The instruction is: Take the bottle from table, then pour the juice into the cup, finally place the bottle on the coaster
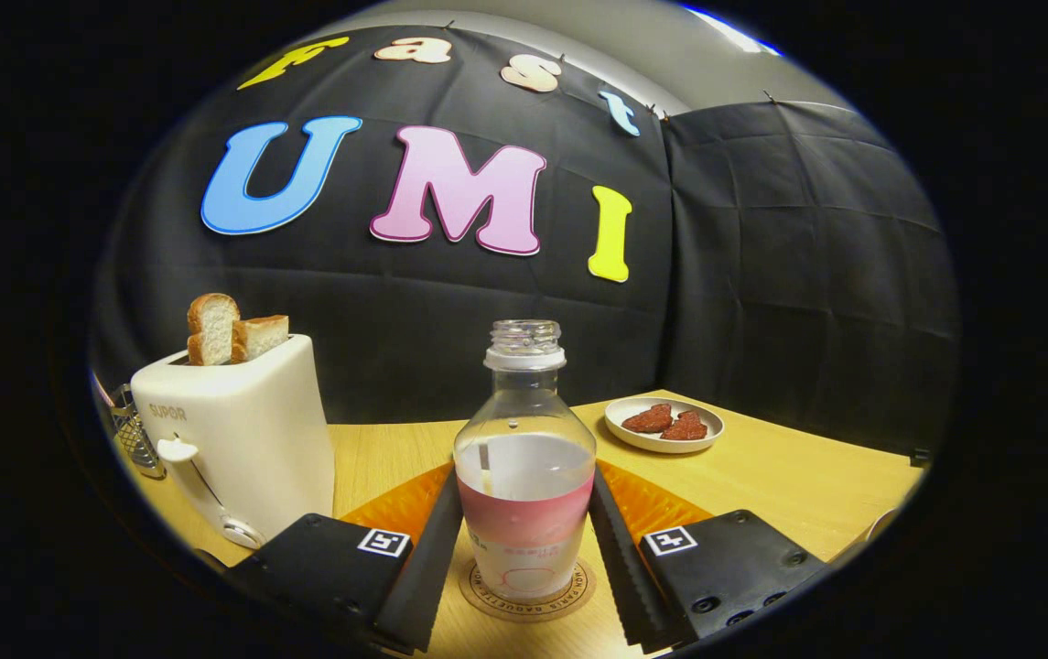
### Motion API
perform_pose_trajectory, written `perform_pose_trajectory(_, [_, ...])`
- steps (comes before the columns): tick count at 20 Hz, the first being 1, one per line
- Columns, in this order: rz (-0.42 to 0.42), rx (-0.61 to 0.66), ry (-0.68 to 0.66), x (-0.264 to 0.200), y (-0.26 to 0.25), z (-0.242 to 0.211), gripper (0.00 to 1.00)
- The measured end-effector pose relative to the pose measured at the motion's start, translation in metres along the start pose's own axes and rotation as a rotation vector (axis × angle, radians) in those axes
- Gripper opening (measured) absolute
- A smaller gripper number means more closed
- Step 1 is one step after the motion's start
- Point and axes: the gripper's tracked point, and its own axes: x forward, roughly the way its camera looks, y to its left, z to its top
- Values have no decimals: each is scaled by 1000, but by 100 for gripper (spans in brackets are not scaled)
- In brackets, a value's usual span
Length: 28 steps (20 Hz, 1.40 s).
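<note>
Between my gripper's (525, 558) two fingers stands the bottle (524, 467), upright, long axis vertical, its uncapped mouth pointing straight up. It sits on the round coaster (569, 599), which lies on an orange mat (642, 499) near the table's (798, 485) front edge. I see the left finger (427, 558) lying against the bottle's lower side and the right finger (620, 558) just beside the other side; whether both actually press on it I cannot tell, so I won't call it a grasp. The jaws stand about a bottle's width apart. Left of the fingers, a white toaster (235, 439) holds two bread slices (232, 331). Beyond the fingers to the right, toward the table's back edge, a small plate (615, 423) carries reddish pieces (668, 421).
</note>
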Motion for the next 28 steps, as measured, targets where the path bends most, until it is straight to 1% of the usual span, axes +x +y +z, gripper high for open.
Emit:
perform_pose_trajectory(6, [-19,13,25,3,-5,-7,79])
perform_pose_trajectory(9, [-8,-5,15,-1,-2,-4,98])
perform_pose_trajectory(13, [-2,-8,25,-10,1,-4,97])
perform_pose_trajectory(19, [-8,-24,14,-42,-7,17,97])
perform_pose_trajectory(23, [23,-12,-2,-79,-14,40,97])
perform_pose_trajectory(25, [62,-15,-14,-100,-13,51,97])
perform_pose_trajectory(28, [116,-59,-37,-134,-17,67,97])
